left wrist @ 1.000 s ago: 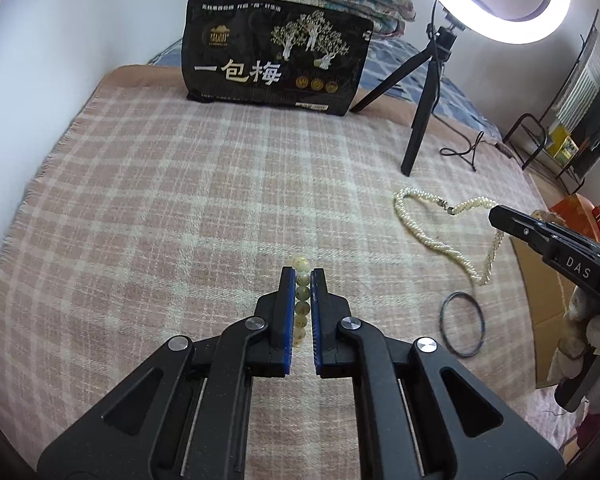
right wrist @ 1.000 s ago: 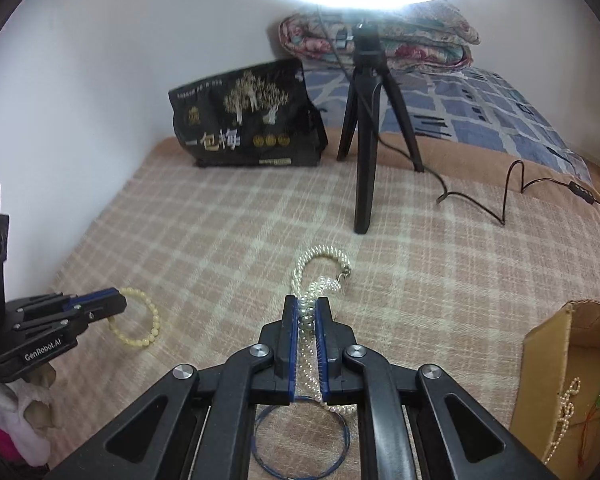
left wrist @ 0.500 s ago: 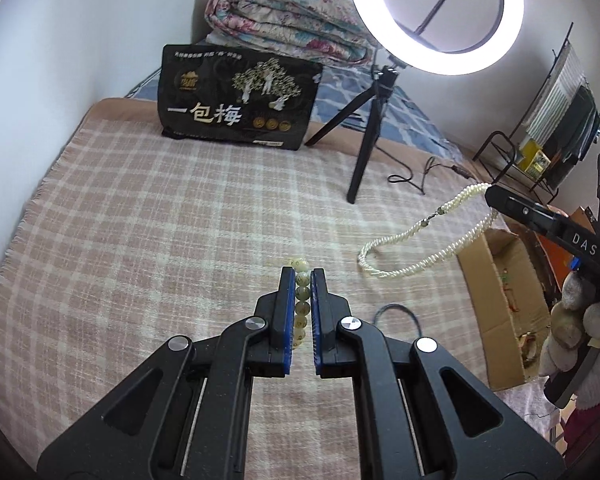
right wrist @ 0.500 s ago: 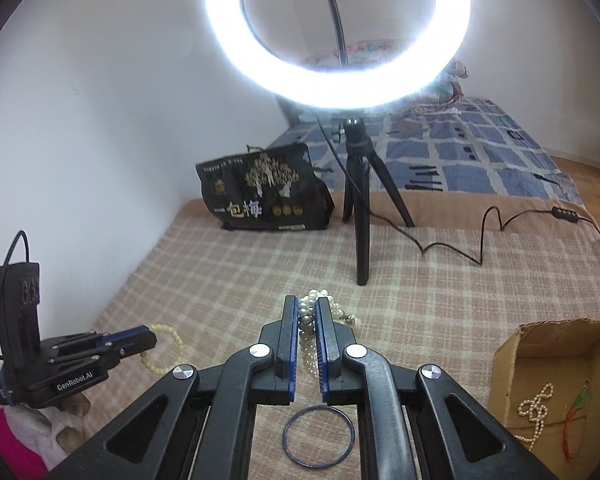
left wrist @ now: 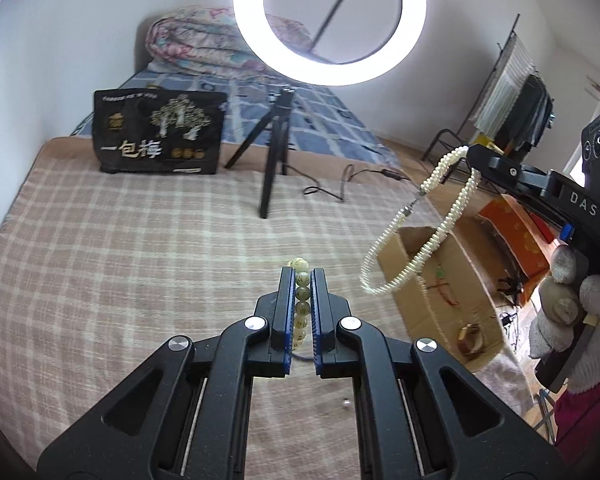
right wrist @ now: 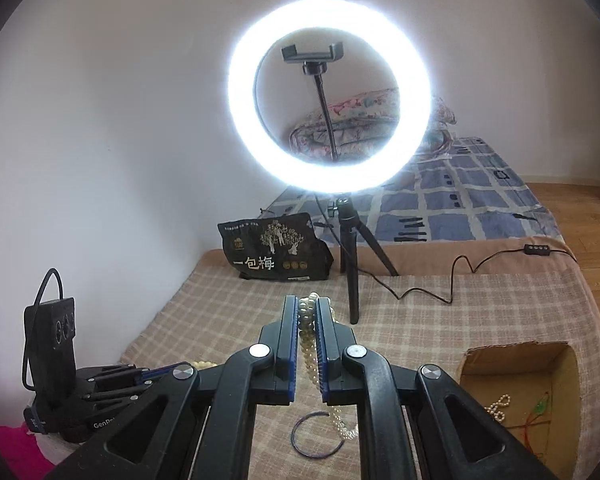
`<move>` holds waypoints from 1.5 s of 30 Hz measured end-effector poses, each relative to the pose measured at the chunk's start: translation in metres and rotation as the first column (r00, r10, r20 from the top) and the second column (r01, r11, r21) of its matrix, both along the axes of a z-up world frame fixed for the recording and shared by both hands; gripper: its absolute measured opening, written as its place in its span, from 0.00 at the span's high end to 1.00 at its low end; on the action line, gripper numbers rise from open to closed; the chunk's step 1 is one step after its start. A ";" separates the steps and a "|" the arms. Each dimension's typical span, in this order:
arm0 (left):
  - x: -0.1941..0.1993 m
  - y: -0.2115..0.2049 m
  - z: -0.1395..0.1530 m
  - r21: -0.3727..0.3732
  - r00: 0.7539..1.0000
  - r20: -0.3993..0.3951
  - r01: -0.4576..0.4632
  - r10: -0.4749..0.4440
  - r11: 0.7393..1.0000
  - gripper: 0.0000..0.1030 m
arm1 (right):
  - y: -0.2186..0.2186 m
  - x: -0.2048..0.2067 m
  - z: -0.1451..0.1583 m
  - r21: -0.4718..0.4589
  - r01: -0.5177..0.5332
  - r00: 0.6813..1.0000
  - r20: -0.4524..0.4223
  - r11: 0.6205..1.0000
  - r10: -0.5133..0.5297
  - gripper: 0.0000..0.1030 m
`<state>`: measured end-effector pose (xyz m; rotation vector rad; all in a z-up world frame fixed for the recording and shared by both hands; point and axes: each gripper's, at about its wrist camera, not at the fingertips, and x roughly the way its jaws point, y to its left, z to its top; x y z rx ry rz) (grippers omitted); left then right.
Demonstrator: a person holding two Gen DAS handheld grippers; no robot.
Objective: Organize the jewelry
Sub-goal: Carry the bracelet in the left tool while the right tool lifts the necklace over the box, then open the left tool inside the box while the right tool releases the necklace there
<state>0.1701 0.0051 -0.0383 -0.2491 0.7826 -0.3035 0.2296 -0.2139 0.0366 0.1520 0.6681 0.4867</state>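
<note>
My left gripper [left wrist: 302,276] is shut on a pale yellow-green bead bracelet [left wrist: 302,307], held above the checked blanket [left wrist: 140,264]. My right gripper [right wrist: 308,304] is shut on a white twisted pearl necklace [right wrist: 309,340]. In the left wrist view that necklace [left wrist: 428,236] hangs in a long loop from the right gripper [left wrist: 470,152], above the open cardboard box [left wrist: 428,304]. A dark thin bangle [right wrist: 318,436] lies on the blanket below the right gripper. The box [right wrist: 516,364] holds a small pearl piece [right wrist: 500,404] and other jewelry.
A ring light on a black tripod [left wrist: 274,160] stands mid-blanket, its cable [right wrist: 452,280] trailing right. A black snack bag [left wrist: 158,136] leans at the back. A loose pearl [left wrist: 345,403] lies near the front. A gloved hand [left wrist: 568,312] holds the right gripper. Beyond is a bed with a rolled quilt [left wrist: 204,44].
Both grippers rose from the blanket with their jewelry. The pearl necklace lifted clear and now dangles over the box. The bangle stays on the blanket.
</note>
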 end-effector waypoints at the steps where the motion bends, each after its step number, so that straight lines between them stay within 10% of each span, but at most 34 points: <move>1: -0.002 -0.005 0.002 -0.005 1.000 0.002 0.012 -0.012 1.000 0.95 | -0.005 -0.002 0.003 0.000 0.007 1.000 0.004 1.000 -0.007 0.95; 24: -0.031 -0.172 0.008 -0.036 0.944 0.012 0.330 -0.330 0.943 0.95 | -0.144 -0.039 0.002 -0.085 0.256 0.964 -0.046 0.963 -0.260 0.95; 45: -0.027 -0.246 -0.043 -0.003 0.903 -0.086 0.422 -0.421 0.907 0.95 | -0.181 -0.019 -0.047 -0.103 0.304 0.938 -0.144 0.947 -0.317 0.94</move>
